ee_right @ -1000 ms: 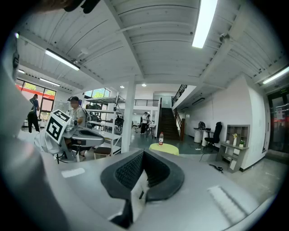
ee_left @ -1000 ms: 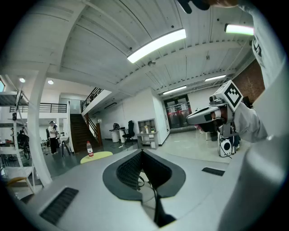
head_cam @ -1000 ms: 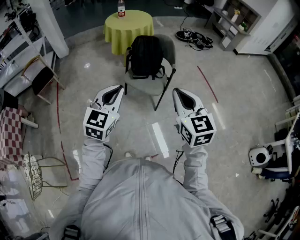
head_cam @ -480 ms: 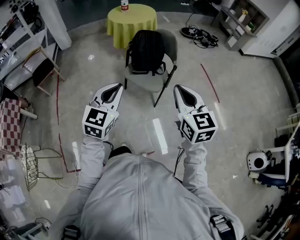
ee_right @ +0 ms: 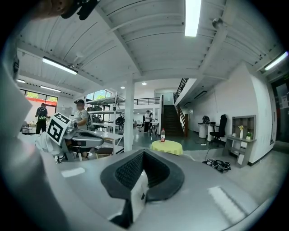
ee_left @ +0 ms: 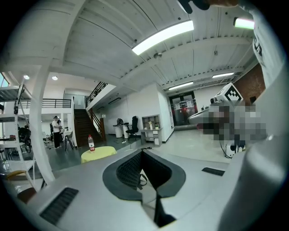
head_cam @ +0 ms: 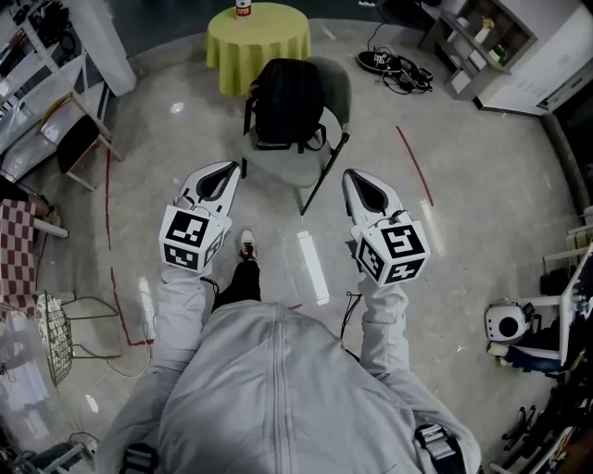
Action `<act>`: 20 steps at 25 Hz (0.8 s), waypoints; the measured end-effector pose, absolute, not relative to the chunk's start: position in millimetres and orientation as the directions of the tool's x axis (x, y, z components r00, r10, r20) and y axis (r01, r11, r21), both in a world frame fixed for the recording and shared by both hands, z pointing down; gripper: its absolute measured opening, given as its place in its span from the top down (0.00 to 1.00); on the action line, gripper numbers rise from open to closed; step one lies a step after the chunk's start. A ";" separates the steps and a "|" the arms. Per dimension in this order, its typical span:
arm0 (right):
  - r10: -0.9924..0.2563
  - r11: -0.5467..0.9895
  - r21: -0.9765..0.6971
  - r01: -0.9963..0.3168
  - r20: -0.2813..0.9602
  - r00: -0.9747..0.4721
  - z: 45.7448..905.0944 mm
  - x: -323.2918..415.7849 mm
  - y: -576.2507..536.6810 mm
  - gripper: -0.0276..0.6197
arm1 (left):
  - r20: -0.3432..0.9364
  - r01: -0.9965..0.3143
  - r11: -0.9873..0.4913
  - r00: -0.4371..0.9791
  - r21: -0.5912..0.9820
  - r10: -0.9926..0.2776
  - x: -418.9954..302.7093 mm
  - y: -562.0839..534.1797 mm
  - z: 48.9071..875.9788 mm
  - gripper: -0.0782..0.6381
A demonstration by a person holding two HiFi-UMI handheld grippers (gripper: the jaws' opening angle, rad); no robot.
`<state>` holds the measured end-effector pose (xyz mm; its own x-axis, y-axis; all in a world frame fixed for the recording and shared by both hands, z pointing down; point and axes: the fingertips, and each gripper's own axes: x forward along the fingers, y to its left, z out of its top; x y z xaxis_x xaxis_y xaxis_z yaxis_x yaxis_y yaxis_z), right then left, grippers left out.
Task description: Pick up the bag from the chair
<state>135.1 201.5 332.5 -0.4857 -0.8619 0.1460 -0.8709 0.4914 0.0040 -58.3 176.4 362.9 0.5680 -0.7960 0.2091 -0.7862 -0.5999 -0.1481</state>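
The black backpack [head_cam: 289, 100] stands upright on the grey folding chair [head_cam: 278, 165], ahead of me in the head view. Both grippers are held out in front of me, short of the chair and apart from the bag. My left gripper [head_cam: 233, 169] points at the chair's left front corner, its jaws shut on nothing. My right gripper [head_cam: 349, 178] is just right of the chair's front leg, also shut and empty. In the left gripper view the dark pads [ee_left: 131, 169] meet at the tip, and likewise the pads [ee_right: 131, 169] in the right gripper view.
Behind the chair is a round yellow table [head_cam: 258, 32] with a bottle [head_cam: 243, 7]. Shoes and cables [head_cam: 394, 67] lie at the back right near shelves [head_cam: 473, 37]. A wooden chair [head_cam: 79, 139] is at the left, a white machine [head_cam: 508, 322] at the right.
I have stepped toward the chair: it sits lower and nearer in the head view, and a foot now shows below. Both grippers stay shut and came forward with me.
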 end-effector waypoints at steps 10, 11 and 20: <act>-0.879 0.462 0.021 -0.887 0.146 -0.454 326.6 125.3 78.4 0.95 | 0.188 -0.763 -0.632 0.607 -0.137 -0.772 -65.4 36.8 358.7 0.88; -0.881 0.457 0.016 -0.890 0.146 -0.450 326.1 124.2 65.5 0.95 | 0.190 -0.758 -0.638 0.612 -0.137 -0.768 -65.7 22.5 358.1 0.88; -0.899 0.411 -0.037 -0.911 0.151 -0.411 325.4 113.6 -35.1 0.95 | 0.220 -0.716 -0.686 0.655 -0.126 -0.723 -71.3 -88.5 359.4 0.88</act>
<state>113.6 -35.1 325.4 -0.4115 -0.8988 0.1512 -0.9110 0.4109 -0.0366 -71.3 -88.5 359.4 0.6546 -0.7233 0.2199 -0.7161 -0.6865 -0.1263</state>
